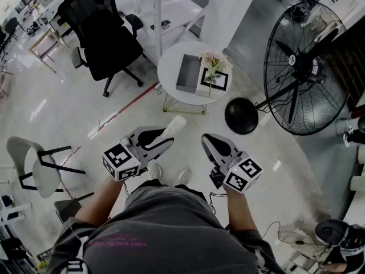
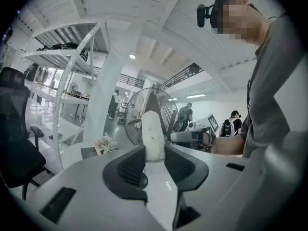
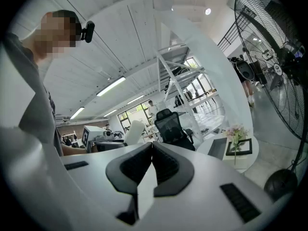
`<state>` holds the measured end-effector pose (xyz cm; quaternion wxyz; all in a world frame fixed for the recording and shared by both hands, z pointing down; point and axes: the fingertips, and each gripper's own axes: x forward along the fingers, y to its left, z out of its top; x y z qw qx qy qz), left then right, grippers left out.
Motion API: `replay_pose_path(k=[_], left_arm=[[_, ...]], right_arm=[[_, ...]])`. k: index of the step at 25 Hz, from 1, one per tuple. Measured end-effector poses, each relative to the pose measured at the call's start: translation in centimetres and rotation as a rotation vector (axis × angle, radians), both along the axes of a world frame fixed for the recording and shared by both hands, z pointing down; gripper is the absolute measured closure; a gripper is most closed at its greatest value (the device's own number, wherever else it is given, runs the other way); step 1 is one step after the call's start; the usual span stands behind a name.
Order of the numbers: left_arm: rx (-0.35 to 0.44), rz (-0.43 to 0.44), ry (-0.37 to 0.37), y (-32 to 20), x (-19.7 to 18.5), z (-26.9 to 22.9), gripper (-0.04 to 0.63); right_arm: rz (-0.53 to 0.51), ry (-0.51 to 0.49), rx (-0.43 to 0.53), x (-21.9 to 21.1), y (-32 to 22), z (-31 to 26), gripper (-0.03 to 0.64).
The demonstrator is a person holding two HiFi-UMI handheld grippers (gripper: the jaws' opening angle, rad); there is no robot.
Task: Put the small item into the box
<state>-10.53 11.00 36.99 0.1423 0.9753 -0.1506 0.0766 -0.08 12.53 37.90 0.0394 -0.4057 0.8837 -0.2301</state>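
My left gripper (image 1: 166, 135) is shut on a small white rounded item (image 1: 174, 125), which sticks out past the jaws (image 2: 153, 136). It hangs in the air above the floor, near the person's body. My right gripper (image 1: 207, 142) is shut with nothing between its jaws (image 3: 152, 150), level with the left one. An open grey box (image 1: 189, 72) lies on a small round white table (image 1: 171, 79) ahead of both grippers. The box (image 3: 219, 147) also shows low at the right of the right gripper view. The item (image 3: 134, 131) appears there at the left.
Beside the box stand pink flowers (image 1: 213, 63) and a black-framed card (image 1: 216, 80). A large black floor fan (image 1: 302, 67) stands at the right, a black office chair (image 1: 105, 36) at the back left, a white chair (image 1: 34, 164) at the left. People stand in the distance.
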Motion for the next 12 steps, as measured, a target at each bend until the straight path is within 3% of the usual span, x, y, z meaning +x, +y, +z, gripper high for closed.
replay_pose_path(k=[12], left_arm=[[-0.015, -0.005, -0.005, 0.1, 1.2, 0.7, 0.462]], right_arm=[[0.024, -0.009, -0.009, 1.3, -0.3, 0.5, 0.594]])
